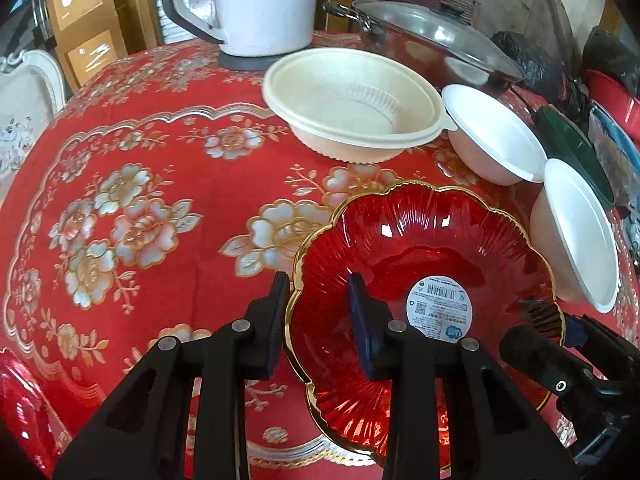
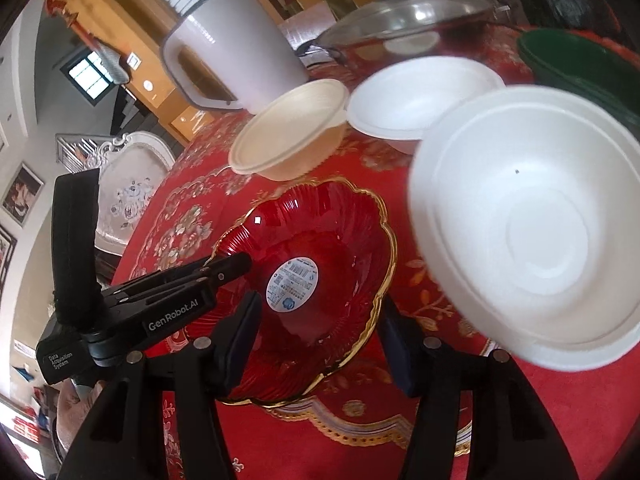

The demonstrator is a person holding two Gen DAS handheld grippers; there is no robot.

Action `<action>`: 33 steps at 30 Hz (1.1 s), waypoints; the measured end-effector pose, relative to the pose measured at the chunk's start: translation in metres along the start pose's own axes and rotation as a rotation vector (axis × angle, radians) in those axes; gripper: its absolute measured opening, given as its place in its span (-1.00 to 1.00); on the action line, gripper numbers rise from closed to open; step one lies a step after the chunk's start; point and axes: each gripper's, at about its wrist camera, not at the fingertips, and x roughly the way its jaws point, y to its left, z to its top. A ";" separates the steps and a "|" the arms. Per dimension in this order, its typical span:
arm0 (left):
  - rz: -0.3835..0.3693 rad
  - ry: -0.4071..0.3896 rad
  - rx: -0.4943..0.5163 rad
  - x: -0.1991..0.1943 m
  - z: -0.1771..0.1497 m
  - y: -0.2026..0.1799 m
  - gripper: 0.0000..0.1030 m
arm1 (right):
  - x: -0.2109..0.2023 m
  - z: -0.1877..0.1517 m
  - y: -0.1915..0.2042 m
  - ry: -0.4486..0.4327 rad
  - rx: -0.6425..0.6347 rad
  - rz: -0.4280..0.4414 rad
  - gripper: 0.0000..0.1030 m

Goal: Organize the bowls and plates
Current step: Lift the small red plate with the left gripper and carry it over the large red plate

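Black fingers of the left tool sit nearest the lens, set apart with the gold-trimmed rim of the red plate passing between them: one pad outside the rim, one inside the plate. Whether the pads press the rim cannot be told. The right tool straddles the opposite edge of the red plate, its fingers wide, one over the plate's ribbed wall and the other just outside the rim.

The red plate, scalloped and translucent with a round barcode sticker at its centre, rests on the counter, which is covered with a red cloth patterned in gold and silver flowers. Beyond the red plate stands a cream bowl; to the right of the red plate are two white foam bowls, the farther white bowl touching the cream bowl's rim tab and the nearer white bowl just beside the plate. Behind the cream bowl stands a white kettle on a dark base, and beside it a steel pan with a glass lid. A stack of green dishes lies past the white bowls.

Around the counter, the room shows an ornate white chair, wooden cabinets, framed pictures on a pale wall, and a small window.
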 end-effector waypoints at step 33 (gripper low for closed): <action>0.028 -0.127 -0.080 -0.089 -0.033 0.058 -0.43 | -0.011 -0.016 0.083 -0.057 -0.176 -0.014 0.16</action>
